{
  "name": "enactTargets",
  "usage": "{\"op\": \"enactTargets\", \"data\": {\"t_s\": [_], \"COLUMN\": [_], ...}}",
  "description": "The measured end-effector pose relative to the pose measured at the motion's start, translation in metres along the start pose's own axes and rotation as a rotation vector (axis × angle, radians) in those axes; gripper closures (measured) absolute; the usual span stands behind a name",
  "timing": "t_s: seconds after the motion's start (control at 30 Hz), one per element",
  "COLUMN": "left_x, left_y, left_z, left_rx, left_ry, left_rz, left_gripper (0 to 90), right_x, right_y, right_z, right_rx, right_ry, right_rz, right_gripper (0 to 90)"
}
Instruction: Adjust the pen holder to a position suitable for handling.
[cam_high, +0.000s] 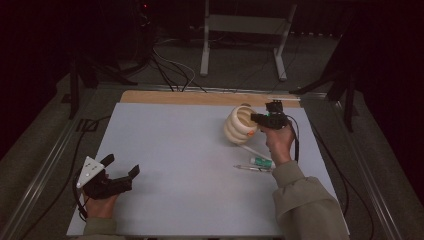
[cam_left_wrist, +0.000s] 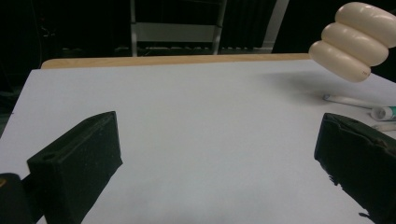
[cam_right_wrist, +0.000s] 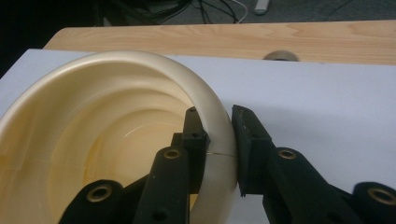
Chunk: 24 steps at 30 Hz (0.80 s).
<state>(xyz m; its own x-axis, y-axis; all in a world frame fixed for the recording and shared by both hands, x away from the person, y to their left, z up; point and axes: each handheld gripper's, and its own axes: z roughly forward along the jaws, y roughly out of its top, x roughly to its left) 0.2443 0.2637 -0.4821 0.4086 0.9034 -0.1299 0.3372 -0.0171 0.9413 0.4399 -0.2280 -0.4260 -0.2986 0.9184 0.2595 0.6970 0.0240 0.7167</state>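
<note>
Right tongs (cam_right_wrist: 219, 140) clamped on cup (cam_high: 239, 125) rim, cup tilted, lifted off surface (cam_high: 190, 165). Left tongs (cam_high: 121, 166) gaped wide, well apart from cup. Toothbrush (cam_high: 252, 151), tube (cam_high: 262, 162) lay near cup.

Both grippers are black: the left gripper (cam_high: 122, 166) carries a grey three-cornered plate (cam_high: 90, 167) dotted with small holes, and a black cable (cam_high: 296, 140) trails from the right gripper (cam_high: 256, 119). In the right gripper view, its jaws are blocky black links with brass-coloured ringed holes and small dark screw holes. The person wears olive-khaki sleeves (cam_high: 305, 200) with ribbed cuffs.
</note>
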Motion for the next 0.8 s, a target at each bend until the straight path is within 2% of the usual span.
{"op": "enactTargets", "data": {"t_s": [0.53, 0.8], "left_x": [0.000, 0.000], "left_y": [0.000, 0.000], "left_z": [0.000, 0.000], "left_rx": [-0.001, -0.001], "left_ry": [-0.002, -0.004], "left_rz": [0.001, 0.002], "left_gripper": [1.0, 1.0], "right_x": [0.055, 0.081], "right_y": [-0.011, -0.022], "right_z": [0.019, 0.034], "right_rx": [0.040, 0.083], "right_ry": [0.089, 0.094], "right_rz": [-0.074, -0.132], "right_gripper": [76.8, 76.6]}}
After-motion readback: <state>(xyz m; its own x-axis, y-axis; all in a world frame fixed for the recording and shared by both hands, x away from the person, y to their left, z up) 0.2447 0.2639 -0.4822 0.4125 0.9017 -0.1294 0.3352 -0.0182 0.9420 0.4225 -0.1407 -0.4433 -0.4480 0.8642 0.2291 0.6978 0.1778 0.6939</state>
